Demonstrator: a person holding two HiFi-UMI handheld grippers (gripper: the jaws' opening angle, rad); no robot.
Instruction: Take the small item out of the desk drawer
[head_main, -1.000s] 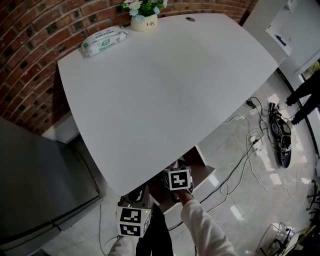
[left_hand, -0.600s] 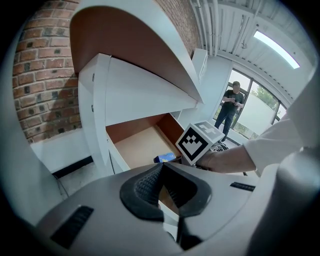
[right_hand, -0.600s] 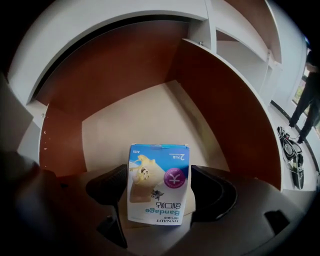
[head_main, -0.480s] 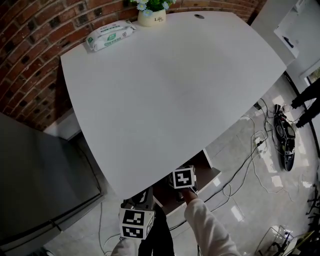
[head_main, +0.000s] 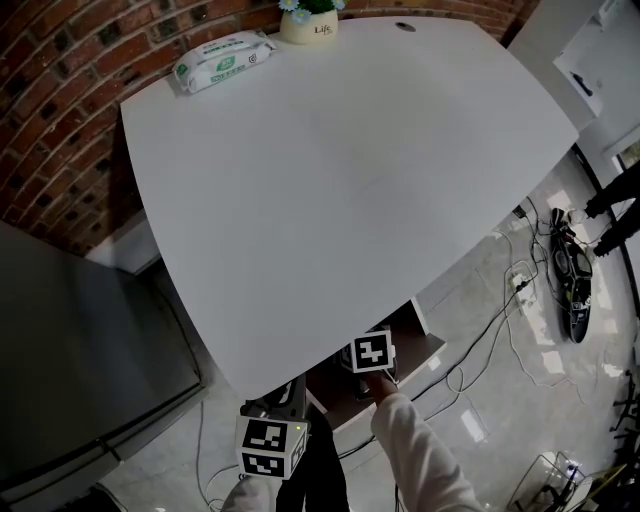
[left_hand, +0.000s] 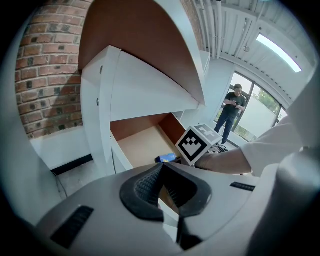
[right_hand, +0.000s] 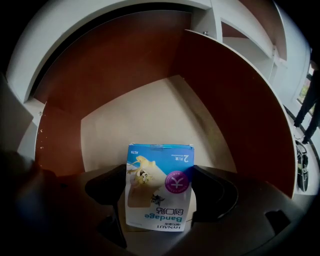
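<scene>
Nearest, the left gripper (left_hand: 161, 170) hangs low by the front of the desk with its jaws pressed together and nothing between them. Just to its right, the right gripper (right_hand: 159, 172) reaches into the open drawer (right_hand: 150, 120) under the desk's near edge. Its jaws are clenched on a small blue and white bandage box (right_hand: 160, 195). The box stands squarely between the two jaws, a jaw against each side, with its print upside down towards the camera. Its far end rises over the drawer's pale floor. The drawer's brown walls close in on the left, right and far sides.

Above, the white desk (head_main: 340, 160) spreads away. At its far left edge lie a pack of wipes (head_main: 220, 60) and, right of it, a small flower pot (head_main: 308, 22), both against the brick wall (head_main: 60, 100). Cables (head_main: 500, 300) trail over the floor on the right.
</scene>
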